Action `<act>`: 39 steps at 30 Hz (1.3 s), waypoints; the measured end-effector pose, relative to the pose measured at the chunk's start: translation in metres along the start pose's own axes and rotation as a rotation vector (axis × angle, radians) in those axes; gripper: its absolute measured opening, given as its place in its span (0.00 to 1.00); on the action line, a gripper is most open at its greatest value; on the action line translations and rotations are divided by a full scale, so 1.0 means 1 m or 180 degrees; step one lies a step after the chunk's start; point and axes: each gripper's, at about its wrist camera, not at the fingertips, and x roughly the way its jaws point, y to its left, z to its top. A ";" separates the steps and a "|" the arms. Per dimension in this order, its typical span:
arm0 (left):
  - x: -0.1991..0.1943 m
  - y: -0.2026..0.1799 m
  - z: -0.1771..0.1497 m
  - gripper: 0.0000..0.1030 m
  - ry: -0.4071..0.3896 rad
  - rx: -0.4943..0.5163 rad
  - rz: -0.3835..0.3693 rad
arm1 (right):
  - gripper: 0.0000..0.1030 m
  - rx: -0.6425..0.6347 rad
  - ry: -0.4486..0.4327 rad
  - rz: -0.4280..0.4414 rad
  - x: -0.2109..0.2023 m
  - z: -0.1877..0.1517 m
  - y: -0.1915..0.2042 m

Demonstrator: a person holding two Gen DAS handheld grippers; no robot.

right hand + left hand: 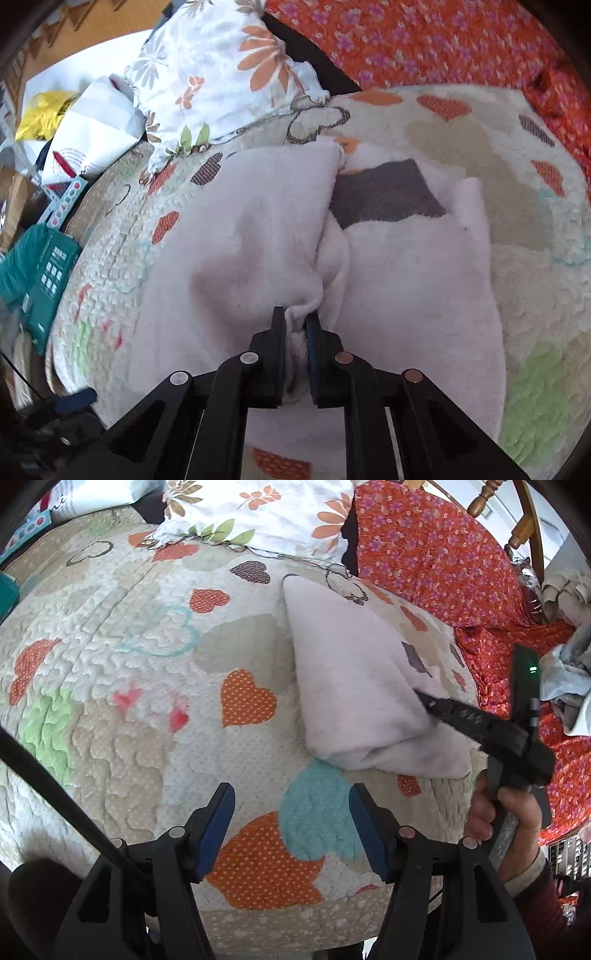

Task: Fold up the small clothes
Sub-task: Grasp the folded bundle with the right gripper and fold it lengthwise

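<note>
A small white fleece garment lies on the heart-patterned quilt, partly folded over itself. In the right wrist view the garment fills the middle, its left half lifted and doubled over. My right gripper is shut on a bunched edge of it; in the left wrist view that gripper pinches the garment's right side. My left gripper is open and empty, hovering above the quilt just below the garment.
A floral pillow lies at the head of the quilt. A red flowered blanket lies to the right, with crumpled clothes on it. Bags and a teal box sit beside the bed.
</note>
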 end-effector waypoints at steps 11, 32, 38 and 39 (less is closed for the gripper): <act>0.021 -0.017 0.003 0.61 0.0134 0.0072 -0.0094 | 0.08 0.0352 -0.0355 -0.0545 -0.089 -0.041 -0.072; 0.069 -0.060 0.077 0.74 -0.0030 0.0189 -0.0140 | 0.43 0.0321 -0.0170 -0.0394 -0.002 0.071 -0.095; 0.069 -0.063 0.082 0.74 -0.0097 0.0293 -0.0079 | 0.07 0.0336 0.0033 -0.0144 0.025 0.089 -0.098; 0.070 -0.061 0.084 0.74 -0.0119 0.0299 -0.0054 | 0.06 0.0431 -0.0063 -0.0222 0.016 0.091 -0.107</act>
